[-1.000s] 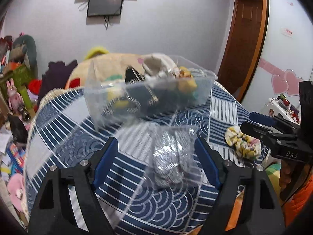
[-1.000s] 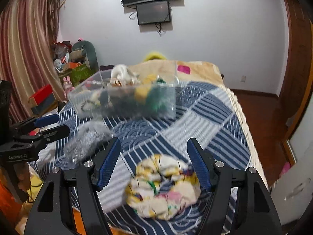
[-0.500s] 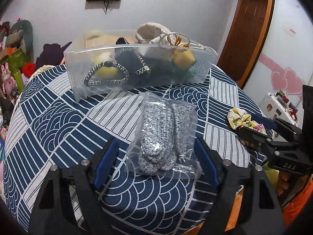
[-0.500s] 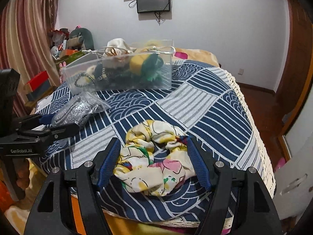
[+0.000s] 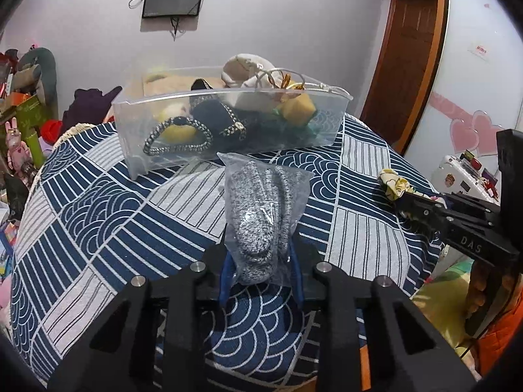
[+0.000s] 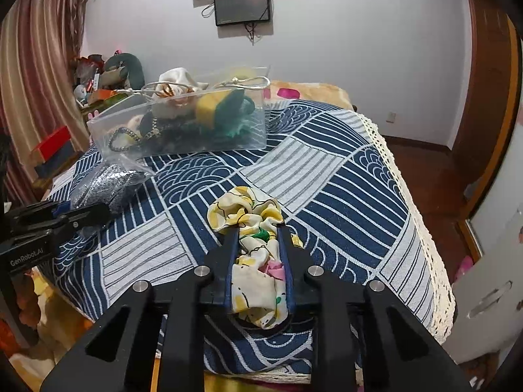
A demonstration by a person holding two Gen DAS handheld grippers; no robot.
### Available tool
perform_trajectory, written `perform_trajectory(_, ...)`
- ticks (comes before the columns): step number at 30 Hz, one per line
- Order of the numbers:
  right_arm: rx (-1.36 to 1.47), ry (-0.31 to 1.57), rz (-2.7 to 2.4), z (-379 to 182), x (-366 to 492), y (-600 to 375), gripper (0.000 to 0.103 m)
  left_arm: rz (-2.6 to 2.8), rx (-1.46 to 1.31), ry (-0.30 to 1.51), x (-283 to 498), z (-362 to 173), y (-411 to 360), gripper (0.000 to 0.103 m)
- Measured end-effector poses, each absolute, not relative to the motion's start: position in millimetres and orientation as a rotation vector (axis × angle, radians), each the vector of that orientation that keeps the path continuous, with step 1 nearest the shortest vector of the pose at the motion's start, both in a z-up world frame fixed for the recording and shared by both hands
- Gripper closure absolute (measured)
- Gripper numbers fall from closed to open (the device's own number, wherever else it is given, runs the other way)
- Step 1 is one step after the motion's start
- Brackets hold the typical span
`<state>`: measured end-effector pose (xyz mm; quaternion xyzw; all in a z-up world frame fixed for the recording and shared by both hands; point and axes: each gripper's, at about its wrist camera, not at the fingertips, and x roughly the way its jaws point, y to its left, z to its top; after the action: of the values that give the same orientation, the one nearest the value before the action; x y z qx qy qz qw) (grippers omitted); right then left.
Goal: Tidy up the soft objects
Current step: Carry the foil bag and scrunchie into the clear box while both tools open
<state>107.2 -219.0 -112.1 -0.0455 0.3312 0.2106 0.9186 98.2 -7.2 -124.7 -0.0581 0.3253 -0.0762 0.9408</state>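
My left gripper (image 5: 260, 261) is shut on a clear bag of grey knit socks (image 5: 261, 209), which lies on the blue patterned bedspread (image 5: 98, 215). My right gripper (image 6: 258, 238) is shut on a yellow floral scrunchie (image 6: 248, 212) that rests on the same bedspread (image 6: 327, 196). A clear plastic bin (image 5: 228, 124) full of soft things stands farther back in the middle of the bed; it also shows in the right wrist view (image 6: 183, 124). Each gripper appears in the other's view: the right one (image 5: 425, 209) and the left one (image 6: 65, 215).
The bin holds hair bands, a yellow piece, a green piece and a cream cloth. Plush toys and boxes (image 5: 23, 104) crowd the left side of the room. The bed's lace edge (image 6: 418, 215) drops to a wooden floor at the right. A wooden door (image 5: 412, 52) is behind.
Both grippers have come down over their objects and closed: the left on the sock bag, the right on the scrunchie. Both were open a second ago.
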Motion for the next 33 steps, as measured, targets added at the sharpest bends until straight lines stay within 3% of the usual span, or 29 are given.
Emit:
perform_trajectory(24, -0.146, 0.436, 0.468, -24.5, 135.4, -184.3, 0.083, -0.042, -0.087, 0.435, 111.5, -32.6, 33.8, 0.076)
perform_trajectory(33, -0.140, 0.395, 0.489, -6.3, 165.1, -156.8, 0.083, -0.009, -0.110, 0.435, 144.8, -28.6, 46.8, 0.076)
